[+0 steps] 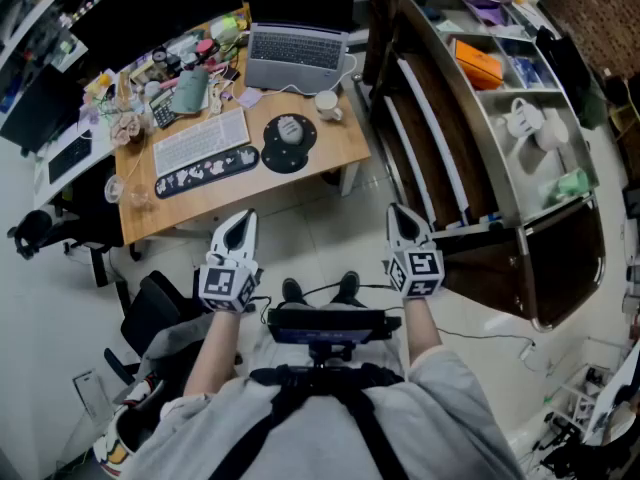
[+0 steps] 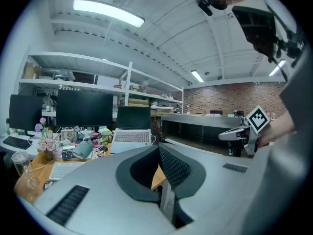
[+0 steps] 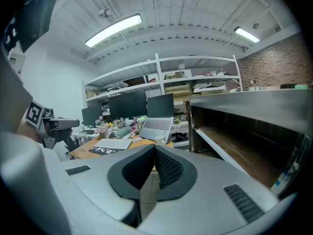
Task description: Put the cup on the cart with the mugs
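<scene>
Left gripper: jaws fully together, pads meeting, nothing between them, touching nothing. It hangs in the air over the floor, just short of the front edge of the desk, tipped slightly down toward it.

Cup: white, upright on the desk near its right edge. It sits just beside the near right corner of the laptop and close to the round black mouse pad. It is ahead of both grippers and well apart from them. Left to right it falls between the 2, a bit nearer the right one's line. The right gripper view shows it just above the closed jaw tips, next to the laptop. I can't pick it out in the left gripper view.

Right gripper: same state, jaws together, empty, no contact. It is in the air over the floor, between the desk's right end and the cart.

Mugs: white, on the cart's top level at far right, well apart from the cup and the right gripper. Exact count is unclear. An orange box sits in the compartment behind them.

Hard to read:
- The cart's lower shelves are dark.
- The cart's far end is cut off at the top of the head view.
- Clutter on the desk's back left is too small to name.
</scene>
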`<state>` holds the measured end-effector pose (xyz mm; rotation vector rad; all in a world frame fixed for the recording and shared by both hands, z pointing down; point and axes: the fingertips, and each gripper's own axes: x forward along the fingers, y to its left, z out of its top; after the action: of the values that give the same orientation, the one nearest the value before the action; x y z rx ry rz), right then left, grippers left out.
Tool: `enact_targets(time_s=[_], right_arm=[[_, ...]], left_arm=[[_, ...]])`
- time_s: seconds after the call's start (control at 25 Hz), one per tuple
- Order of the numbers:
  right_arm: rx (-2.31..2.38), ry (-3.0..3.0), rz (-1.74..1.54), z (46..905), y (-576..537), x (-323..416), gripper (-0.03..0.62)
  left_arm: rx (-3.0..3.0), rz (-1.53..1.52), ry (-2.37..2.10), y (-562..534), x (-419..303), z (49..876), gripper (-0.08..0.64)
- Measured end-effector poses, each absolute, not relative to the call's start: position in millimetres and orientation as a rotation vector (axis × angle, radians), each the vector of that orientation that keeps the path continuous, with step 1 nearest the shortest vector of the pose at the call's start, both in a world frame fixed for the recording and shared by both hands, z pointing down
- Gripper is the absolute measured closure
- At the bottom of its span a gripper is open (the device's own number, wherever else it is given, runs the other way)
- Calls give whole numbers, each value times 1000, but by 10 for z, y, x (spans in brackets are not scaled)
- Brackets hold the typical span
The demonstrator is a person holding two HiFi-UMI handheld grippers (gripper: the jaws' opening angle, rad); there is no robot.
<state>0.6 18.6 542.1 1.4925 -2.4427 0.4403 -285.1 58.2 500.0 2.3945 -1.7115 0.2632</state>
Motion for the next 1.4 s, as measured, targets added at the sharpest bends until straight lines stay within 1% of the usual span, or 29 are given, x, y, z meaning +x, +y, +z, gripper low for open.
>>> enact_targets(time_s=[0.24,0.48,1.08,1.4], right_arm=[[1438,-2475,461,5351,117,241,604],[1391,-2513,463,5301,4,302,604],[1464,-2466,466,5216,-774,10,604],[1503,-2422,491,5280,-1113,-307,604]], left_arm=[[2400,240,-1721,459,-2446,4937,557],[2432,250,-1699,309,-2187,4837,557],[2574,272,-1485,-745,-2204,4846,557],[2627,406,-1309,-1364,-2242,5060,557]])
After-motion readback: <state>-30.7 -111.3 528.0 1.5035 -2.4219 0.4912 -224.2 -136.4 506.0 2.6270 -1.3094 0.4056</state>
